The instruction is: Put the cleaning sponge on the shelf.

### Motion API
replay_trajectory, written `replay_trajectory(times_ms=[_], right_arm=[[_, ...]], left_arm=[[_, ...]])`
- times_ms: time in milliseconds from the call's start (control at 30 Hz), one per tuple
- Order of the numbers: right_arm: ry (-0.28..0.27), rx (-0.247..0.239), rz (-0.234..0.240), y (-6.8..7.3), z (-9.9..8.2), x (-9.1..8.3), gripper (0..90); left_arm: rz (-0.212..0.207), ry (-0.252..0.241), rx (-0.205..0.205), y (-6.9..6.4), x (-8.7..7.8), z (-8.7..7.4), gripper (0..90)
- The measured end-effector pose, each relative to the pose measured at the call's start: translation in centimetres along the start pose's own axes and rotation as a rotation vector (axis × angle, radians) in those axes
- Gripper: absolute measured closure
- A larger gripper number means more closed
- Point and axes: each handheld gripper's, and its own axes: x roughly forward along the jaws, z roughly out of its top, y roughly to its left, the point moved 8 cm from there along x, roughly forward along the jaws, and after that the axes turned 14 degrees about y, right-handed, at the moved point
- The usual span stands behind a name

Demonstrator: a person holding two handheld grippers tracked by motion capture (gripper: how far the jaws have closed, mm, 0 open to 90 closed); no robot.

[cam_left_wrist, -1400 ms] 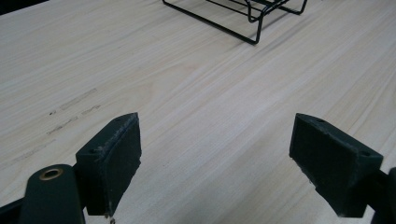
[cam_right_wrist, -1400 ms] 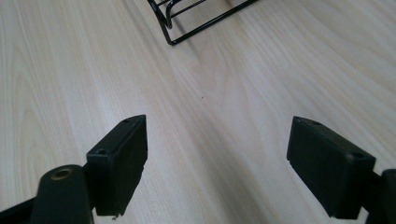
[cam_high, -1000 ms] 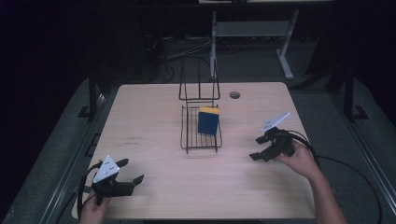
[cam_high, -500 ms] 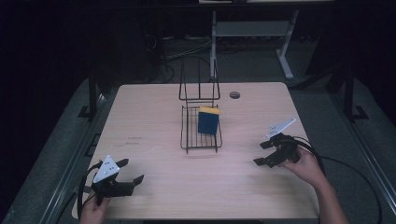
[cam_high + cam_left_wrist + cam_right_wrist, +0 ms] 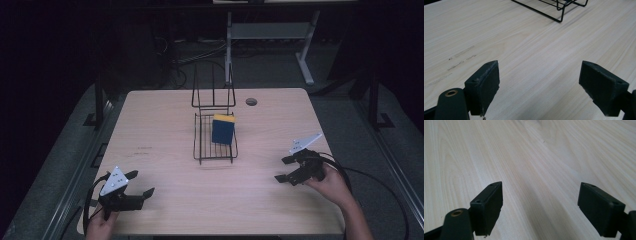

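Plainly both sets of fingers are spread wide with nothing between them: the left gripper [image 5: 136, 184] sits low at the lower left of the high frame, the right gripper [image 5: 290, 169] at the lower right, each over bare surface [image 5: 165, 125]. Its own view shows the left fingers [image 5: 484, 86] apart over pale wood, a rack corner at the top edge; the right fingers [image 5: 487, 205] likewise.

Centre frame, a wire rack [image 5: 215, 145] holds a sponge [image 5: 223, 130], blue with a yellow top, standing on edge. I'd judge it light, soft and springy, not fragile; pinch its broad blue faces near the top, clear of the wires.
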Motion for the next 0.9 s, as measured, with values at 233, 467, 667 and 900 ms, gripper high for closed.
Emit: replay_trajectory(times_ms=[233, 467, 667, 900], right_arm=[[-0.009, 0.003, -0.005, 0.4, -0.8, -0.1, 19.7], [-0.012, 0.011, -0.014, 0.8, -1.8, -0.2, 19.3], [-0.020, 0.018, -0.013, 1.3, -2.6, -0.3, 19.0], [-0.023, 0.023, -0.024, 1.8, -3.3, -0.3, 18.6]], left_arm=[[0.000, -0.001, -0.001, 0.0, 0.0, 0.0, 16.2], [0.002, -0.001, -0.002, 0.0, 0.0, 0.0, 16.2], [-0.001, -0.001, 0.000, -0.1, 0.1, 0.1, 16.2], [0.000, -0.001, 0.001, -0.1, 0.1, 0.1, 16.2]])
